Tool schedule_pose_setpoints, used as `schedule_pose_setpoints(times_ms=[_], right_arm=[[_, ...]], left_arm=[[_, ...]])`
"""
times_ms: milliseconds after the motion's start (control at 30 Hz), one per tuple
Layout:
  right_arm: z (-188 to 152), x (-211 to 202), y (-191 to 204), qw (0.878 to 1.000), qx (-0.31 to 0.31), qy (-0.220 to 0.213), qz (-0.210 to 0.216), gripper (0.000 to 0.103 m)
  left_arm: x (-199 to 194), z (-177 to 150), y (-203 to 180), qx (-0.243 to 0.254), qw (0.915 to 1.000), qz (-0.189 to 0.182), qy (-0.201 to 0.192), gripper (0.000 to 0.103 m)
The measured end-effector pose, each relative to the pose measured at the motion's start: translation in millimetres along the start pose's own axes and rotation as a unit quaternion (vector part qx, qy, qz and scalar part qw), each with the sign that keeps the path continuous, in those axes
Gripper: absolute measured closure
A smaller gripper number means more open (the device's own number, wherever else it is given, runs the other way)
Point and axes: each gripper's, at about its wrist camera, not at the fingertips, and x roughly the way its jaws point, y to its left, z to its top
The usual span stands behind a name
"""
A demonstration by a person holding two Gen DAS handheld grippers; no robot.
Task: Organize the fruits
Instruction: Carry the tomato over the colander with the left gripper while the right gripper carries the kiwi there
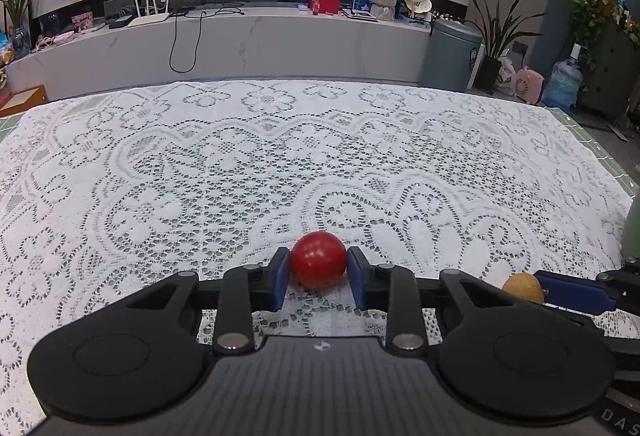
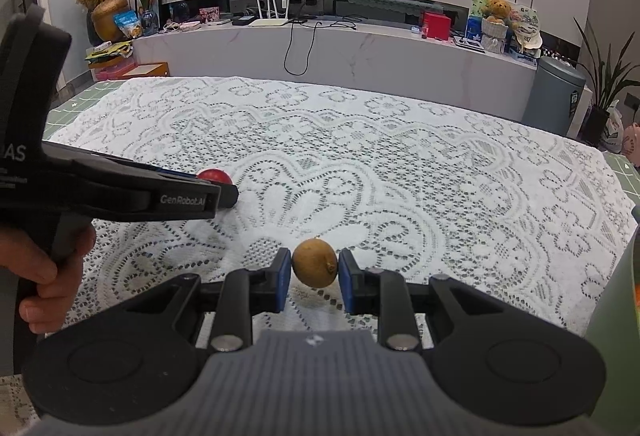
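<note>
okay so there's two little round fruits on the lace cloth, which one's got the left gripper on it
The smooth, glossy red round fruit, sitting between the left gripper's blue pads. The other one, the dull brownish-yellow fruit with a rough skin, is clamped in the right gripper.

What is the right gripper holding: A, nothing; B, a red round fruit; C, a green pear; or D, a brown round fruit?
D: in the right wrist view the right gripper has its blue pads pressed on both sides of the brown round fruit, above the lace tablecloth.

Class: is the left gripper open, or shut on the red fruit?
Shut on it: the left gripper's blue pads press both sides of the red fruit.
</note>
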Motion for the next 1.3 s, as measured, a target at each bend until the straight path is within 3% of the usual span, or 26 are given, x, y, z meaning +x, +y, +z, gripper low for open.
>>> schedule_pose_setpoints(times_ms=[200, 567, 900, 1300], right_arm=[[-1, -14, -2, 1.0, 0.002, -0.008, -0.001, 0.081], [-12, -62, -9, 1.0, 0.0, -0.031, -0.007, 0.081], [-24, -118, -25, 0.998, -0.003, -0.064, -0.023, 0.081], [-34, -175, -66, 0.994, -0.017, -0.088, -0.057, 0.081]], left_arm=[[-12, -2, 0, -0.008, 1.0, 0.0, -0.002, 0.07], [-71, -7, -24, -0.013, 0.9993, -0.029, -0.021, 0.07], [-117, -11, -69, 0.009, 0.9967, -0.071, -0.038, 0.07], [-142, -4, -133, 0.051, 0.9892, -0.124, -0.059, 0.07]])
